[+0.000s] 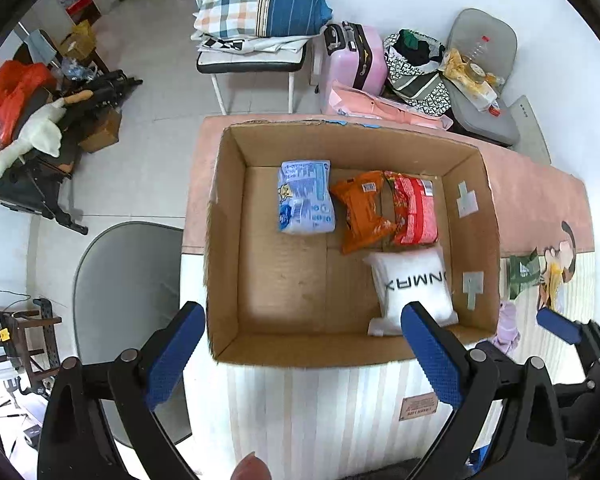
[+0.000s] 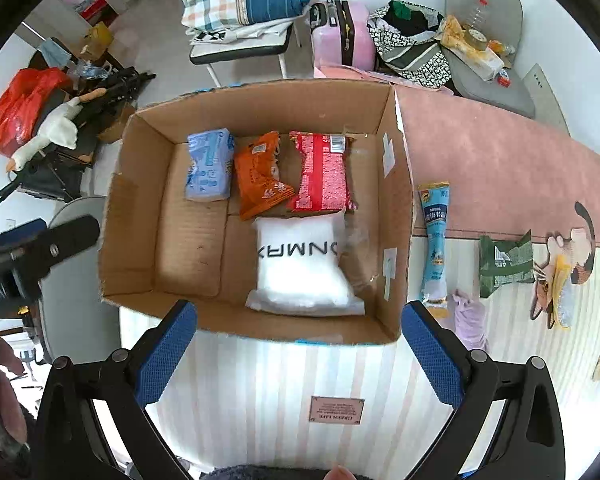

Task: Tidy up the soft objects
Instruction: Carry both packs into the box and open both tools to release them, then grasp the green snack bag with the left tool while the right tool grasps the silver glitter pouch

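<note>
An open cardboard box (image 1: 228, 240) (image 2: 140, 216) stands on the table. Inside lie a light blue pack (image 1: 306, 202) (image 2: 210, 170), an orange packet (image 1: 364, 210) (image 2: 260, 176), a red packet (image 1: 414, 210) (image 2: 324, 172) and a white pack (image 1: 414, 284) (image 2: 300, 268). My left gripper (image 1: 304, 354) is open and empty above the box's near wall. My right gripper (image 2: 300, 354) is open and empty just in front of the box. To the right of the box lie a long blue tube packet (image 2: 434, 240), a green packet (image 2: 504, 264) (image 1: 522, 274), a lilac soft thing (image 2: 470, 320) (image 1: 508, 328) and a yellow packet (image 2: 560, 292).
The table has a striped and pink cloth (image 2: 500, 160). A grey chair (image 1: 128, 280) stands at the left of the table. Behind are a chair with pillows (image 1: 256, 12), a pink suitcase (image 1: 356, 56) and a cluttered grey chair (image 1: 480, 80). The right gripper also shows in the left wrist view (image 1: 572, 332).
</note>
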The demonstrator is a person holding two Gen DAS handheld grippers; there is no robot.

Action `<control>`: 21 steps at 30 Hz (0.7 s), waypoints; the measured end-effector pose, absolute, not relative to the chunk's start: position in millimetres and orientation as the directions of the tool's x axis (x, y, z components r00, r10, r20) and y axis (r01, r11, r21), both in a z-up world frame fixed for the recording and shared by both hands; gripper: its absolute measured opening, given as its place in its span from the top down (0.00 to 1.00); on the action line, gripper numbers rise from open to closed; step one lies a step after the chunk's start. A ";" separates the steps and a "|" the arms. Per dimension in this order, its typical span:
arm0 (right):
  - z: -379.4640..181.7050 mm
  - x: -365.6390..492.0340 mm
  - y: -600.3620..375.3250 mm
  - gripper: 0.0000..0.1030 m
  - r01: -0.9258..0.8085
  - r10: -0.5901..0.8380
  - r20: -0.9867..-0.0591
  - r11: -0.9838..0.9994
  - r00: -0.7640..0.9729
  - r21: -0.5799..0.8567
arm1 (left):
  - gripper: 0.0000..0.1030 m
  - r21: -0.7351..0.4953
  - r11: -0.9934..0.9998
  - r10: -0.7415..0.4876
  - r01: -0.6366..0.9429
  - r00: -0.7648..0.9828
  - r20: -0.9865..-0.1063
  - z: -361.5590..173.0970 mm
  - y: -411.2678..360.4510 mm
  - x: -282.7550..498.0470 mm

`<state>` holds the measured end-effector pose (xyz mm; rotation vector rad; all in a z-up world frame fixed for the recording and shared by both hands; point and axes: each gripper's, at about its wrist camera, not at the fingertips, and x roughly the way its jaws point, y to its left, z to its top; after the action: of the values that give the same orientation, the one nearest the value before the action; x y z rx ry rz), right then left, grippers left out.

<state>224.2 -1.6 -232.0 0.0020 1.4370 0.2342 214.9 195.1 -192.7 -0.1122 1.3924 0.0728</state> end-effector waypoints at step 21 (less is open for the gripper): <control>-207.2 227.0 -201.5 0.00 0.032 0.147 -0.970 0.987 0.195 0.156 | 0.00 0.056 0.981 -0.006 0.188 0.316 -0.949 -153.7 -13.9 255.7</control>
<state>227.0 -201.5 -207.2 0.1534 1.3737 0.0811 255.7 -13.9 -153.7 0.1672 1.2439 -0.1288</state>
